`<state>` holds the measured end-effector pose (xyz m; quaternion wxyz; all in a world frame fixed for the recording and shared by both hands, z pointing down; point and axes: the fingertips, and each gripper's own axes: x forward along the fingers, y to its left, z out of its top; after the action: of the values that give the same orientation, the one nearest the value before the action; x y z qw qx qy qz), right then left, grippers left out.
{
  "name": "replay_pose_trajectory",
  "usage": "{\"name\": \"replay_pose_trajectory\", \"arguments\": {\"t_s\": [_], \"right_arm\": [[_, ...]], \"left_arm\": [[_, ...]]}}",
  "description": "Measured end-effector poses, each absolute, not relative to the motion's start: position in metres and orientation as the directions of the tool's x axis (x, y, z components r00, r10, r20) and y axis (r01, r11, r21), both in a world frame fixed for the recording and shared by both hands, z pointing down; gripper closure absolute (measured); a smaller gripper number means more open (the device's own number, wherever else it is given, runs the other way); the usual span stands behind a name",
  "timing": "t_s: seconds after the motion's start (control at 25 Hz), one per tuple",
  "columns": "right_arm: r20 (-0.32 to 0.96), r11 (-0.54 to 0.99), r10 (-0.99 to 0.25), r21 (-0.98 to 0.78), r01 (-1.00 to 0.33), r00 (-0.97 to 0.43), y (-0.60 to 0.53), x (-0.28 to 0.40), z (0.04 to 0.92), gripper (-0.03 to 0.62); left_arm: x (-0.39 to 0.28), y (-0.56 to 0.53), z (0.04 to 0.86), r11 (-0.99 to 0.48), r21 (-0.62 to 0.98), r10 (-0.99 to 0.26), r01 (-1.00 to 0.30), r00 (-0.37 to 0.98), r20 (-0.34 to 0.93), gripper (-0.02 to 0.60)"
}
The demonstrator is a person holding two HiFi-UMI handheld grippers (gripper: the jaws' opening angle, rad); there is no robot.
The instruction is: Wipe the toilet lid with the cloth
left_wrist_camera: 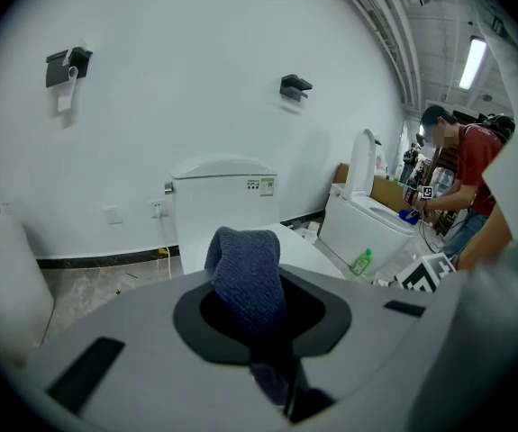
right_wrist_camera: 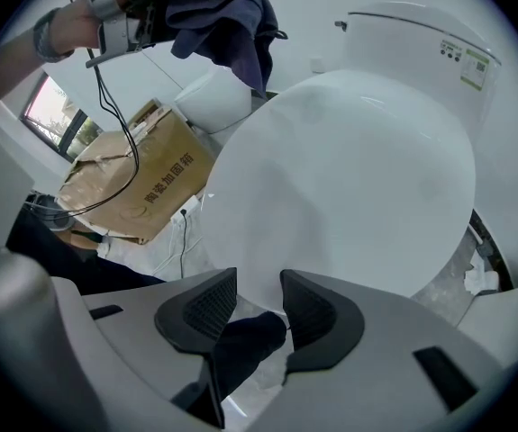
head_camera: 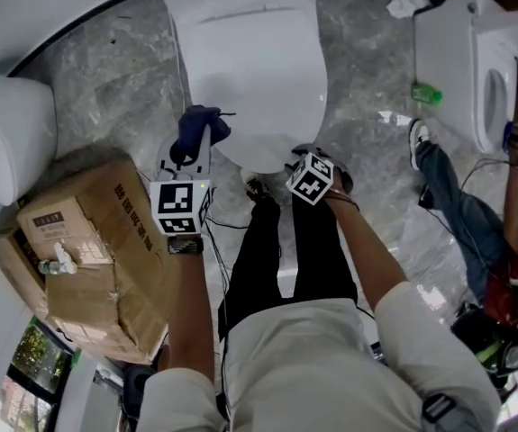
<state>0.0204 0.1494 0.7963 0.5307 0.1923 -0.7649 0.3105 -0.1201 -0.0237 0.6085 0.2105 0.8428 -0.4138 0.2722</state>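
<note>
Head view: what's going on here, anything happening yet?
A person stands in front of a closed toilet lid with a gripper in each hand. The left gripper has its jaws shut on a dark blue cloth, held up near the lid's front left edge; in the right gripper view the cloth hangs clear of the lid. The right gripper points down at the lid's front edge, jaws apart and empty. Wiping does not look started.
</note>
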Motion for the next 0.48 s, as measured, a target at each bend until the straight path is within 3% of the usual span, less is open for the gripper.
{"name": "replay_pose_trajectory", "arguments": {"t_s": [0.28,0.48], "right_arm": [[0.885,0.607,-0.022,-0.357,-0.710,-0.464,0.151,0.030,0.785,0.419],[0.850,0.569,-0.131,-0.358,-0.741,-0.511,0.137,0.047,0.754,0.485]], "left_arm": [[-0.114,-0.070,0.646,-0.579,0.134,-0.568,-0.805,0.515,0.642,0.532],[-0.119,-0.111,0.686,-0.590,0.108,-0.530,-0.800,0.485,0.696,0.532]]}}
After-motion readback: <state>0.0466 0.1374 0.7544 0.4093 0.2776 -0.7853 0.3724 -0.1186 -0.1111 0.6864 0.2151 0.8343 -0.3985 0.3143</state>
